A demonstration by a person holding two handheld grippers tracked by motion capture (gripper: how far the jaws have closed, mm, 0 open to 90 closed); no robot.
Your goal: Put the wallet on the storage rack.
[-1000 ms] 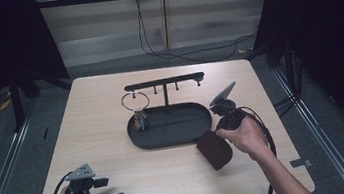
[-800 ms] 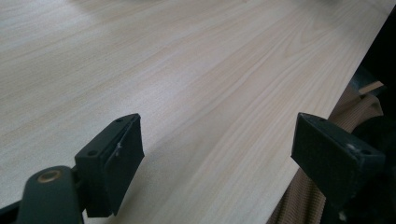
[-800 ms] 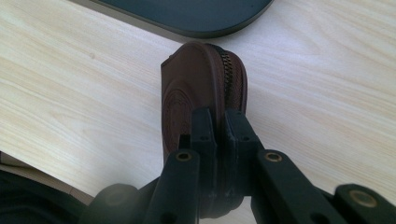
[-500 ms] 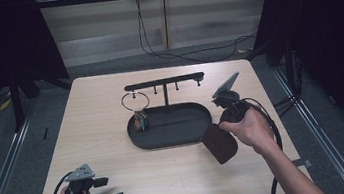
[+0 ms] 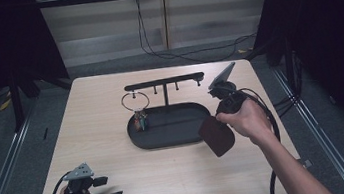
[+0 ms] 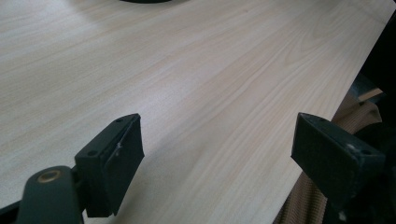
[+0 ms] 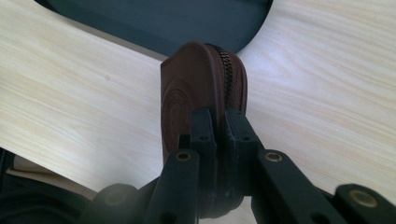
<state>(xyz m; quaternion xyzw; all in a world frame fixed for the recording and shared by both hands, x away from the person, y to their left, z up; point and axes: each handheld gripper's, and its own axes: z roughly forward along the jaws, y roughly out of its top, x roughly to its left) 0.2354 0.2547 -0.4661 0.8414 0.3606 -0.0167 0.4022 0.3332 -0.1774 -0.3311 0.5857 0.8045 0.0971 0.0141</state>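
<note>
My right gripper is shut on a brown leather zip pouch, which hangs above the table just off the right end of a black oval tray. In the right gripper view both jaws pinch the pouch by its zipped edge, with the tray's rim beyond it. A T-shaped black bar with hooks rises from the tray. A key ring with keys sits at the tray's left end. My left gripper rests open at the table's near left corner, its fingers wide apart over bare wood.
The light wood table has its near right edge in the left gripper view. Cables trail from both grippers, and another cable runs down the back wall. Dark floor and metal rails flank the table.
The right hand has risen and lifted the pouch off the table, closer to the tray's right end. The left gripper has stayed put.
</note>
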